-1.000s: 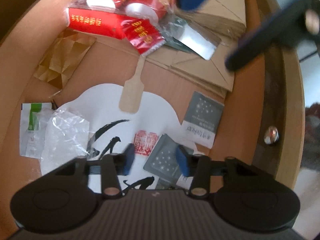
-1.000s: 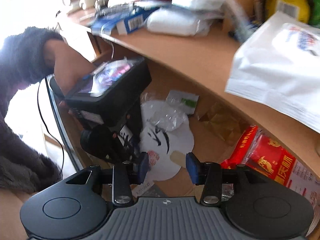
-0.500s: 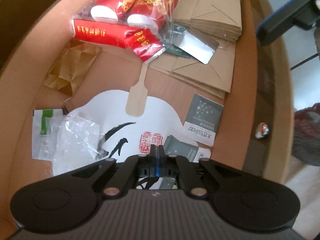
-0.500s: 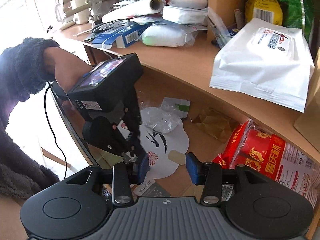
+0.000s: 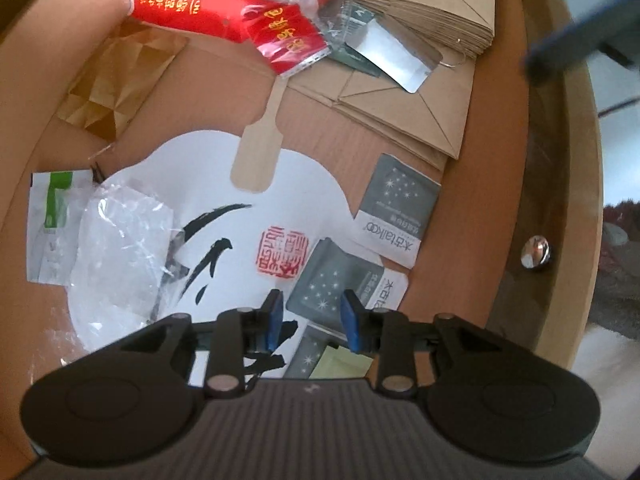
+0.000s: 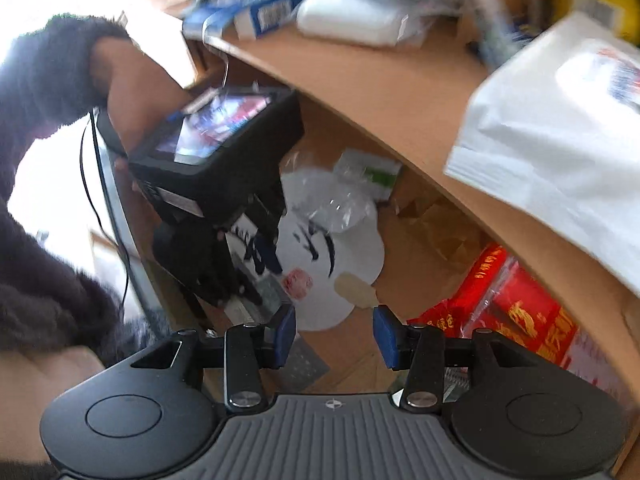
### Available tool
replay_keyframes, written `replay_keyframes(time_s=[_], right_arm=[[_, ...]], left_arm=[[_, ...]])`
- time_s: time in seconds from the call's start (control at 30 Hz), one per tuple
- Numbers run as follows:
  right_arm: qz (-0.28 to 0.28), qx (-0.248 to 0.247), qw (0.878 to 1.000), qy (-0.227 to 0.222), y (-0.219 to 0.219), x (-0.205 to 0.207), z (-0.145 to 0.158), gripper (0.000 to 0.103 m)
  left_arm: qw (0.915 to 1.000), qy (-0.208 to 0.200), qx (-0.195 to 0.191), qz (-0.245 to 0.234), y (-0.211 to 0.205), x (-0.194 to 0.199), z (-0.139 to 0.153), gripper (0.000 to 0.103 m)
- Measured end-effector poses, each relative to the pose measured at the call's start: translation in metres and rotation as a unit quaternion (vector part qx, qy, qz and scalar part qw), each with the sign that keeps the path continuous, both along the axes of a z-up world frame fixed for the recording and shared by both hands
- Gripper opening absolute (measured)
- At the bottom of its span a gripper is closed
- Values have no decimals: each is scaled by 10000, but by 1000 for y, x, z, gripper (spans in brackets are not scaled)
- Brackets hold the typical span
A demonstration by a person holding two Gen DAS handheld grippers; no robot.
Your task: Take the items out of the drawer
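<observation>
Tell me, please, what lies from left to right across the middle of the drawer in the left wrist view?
Green-and-white packet → crumpled clear plastic → white paper fan with its red seal stamp → grey starry sachet → metal knob.

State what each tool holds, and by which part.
Nothing is held. The left tool is opening above a grey sachet; the right tool is open and empty.

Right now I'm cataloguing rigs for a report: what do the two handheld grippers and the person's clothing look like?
Both match: the left gripper and the right gripper have black bodies, ribbed grey centres, round black side discs, silver pivot screws and blue-padded jaws. From the right wrist view, the left unit carries a lit screen, a white label and a thin black cable. The sleeve is dark and fuzzy.
</observation>
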State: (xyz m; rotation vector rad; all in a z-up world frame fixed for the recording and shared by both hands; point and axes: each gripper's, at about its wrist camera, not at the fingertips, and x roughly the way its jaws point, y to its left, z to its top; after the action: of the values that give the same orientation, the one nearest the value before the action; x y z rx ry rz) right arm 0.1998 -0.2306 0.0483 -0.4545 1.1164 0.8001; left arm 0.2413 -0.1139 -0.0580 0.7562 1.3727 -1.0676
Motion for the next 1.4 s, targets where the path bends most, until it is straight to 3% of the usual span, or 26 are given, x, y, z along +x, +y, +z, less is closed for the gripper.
replay_keyframes(time_s=[0.2, 0.4, 0.47, 0.83, 0.9, 0.97, 1.0, 1.07, 1.13, 1.2, 1.33, 1.4], right_arm=[[1017, -435, 9938, 151, 27, 14, -30, 42], [2300, -65, 9730, -171, 41, 7, -67, 42], [2500, 33, 9682, -44, 43, 9, -80, 42], [2481, 313, 9657, 701, 50, 18, -115, 40], [2412, 471, 9656, 851, 51, 21, -117, 34], [2289, 605, 9666, 984, 50, 24, -120, 21], [2268, 605, 9671, 980, 49, 25, -121, 19], [2237, 523, 9691, 903, 49, 25, -120, 3], [2244, 461, 9696, 864, 49, 25, -121, 1], [2308, 425, 9682, 872, 49, 24, -120, 1], [2510, 377, 9645, 727, 48, 17, -114, 1], [2571, 470, 9635, 585, 46, 15, -106, 1]], left_arm=[[9997, -70, -224, 25, 5, -7, 1, 31], [9992, -229, -317, 8, 10, -15, 1, 22], [9991, -239, -359, 12, 10, -18, 1, 22], [9986, -271, -450, -4, 9, -31, -1, 22], [9983, -308, -487, -25, 9, -34, -2, 22], [9981, -341, -506, -29, 8, -37, -2, 22], [9980, -355, -517, -32, 7, -39, -2, 22], [9977, -388, -550, -46, 7, -43, -2, 23], [9973, -479, -539, -103, 6, -47, 1, 24], [9971, -301, -691, -78, 7, -48, 3, 26], [9965, -351, -759, -88, 7, -56, 5, 40], [9967, -319, -748, -82, 10, -53, 7, 41]])
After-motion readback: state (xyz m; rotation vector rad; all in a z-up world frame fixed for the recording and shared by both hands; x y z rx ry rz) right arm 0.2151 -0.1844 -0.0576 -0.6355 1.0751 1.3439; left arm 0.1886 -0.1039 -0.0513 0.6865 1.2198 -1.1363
